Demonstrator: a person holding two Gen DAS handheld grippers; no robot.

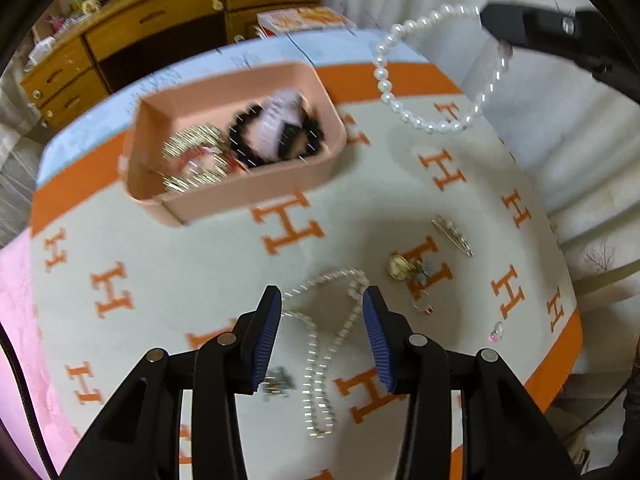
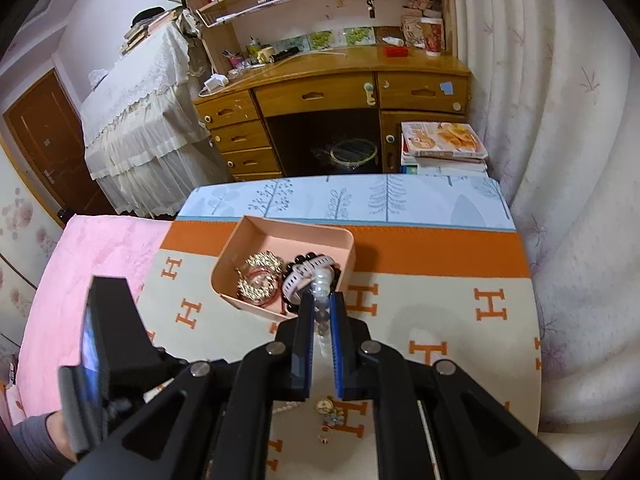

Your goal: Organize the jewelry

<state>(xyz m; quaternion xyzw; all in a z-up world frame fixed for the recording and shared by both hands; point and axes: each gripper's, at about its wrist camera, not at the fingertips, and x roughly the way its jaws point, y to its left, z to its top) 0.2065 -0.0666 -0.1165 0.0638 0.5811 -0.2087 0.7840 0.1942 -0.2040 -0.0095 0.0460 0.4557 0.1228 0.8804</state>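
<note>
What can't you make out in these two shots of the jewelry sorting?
- Left wrist view: contents of the pink tray are motion-blurred; only gold and black shapes show.
- Left wrist view: small grey piece is half hidden behind the left gripper.
- Right wrist view: the held pearl bracelet is mostly hidden below the right gripper.

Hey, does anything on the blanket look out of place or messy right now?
Mostly loose pieces not yet in the pink tray: a long pearl necklace lies looped and twisted, with a gold brooch, a hair clip and small bits scattered nearby. A pearl bracelet dangles from the right tool. Nothing looks broken.
</note>
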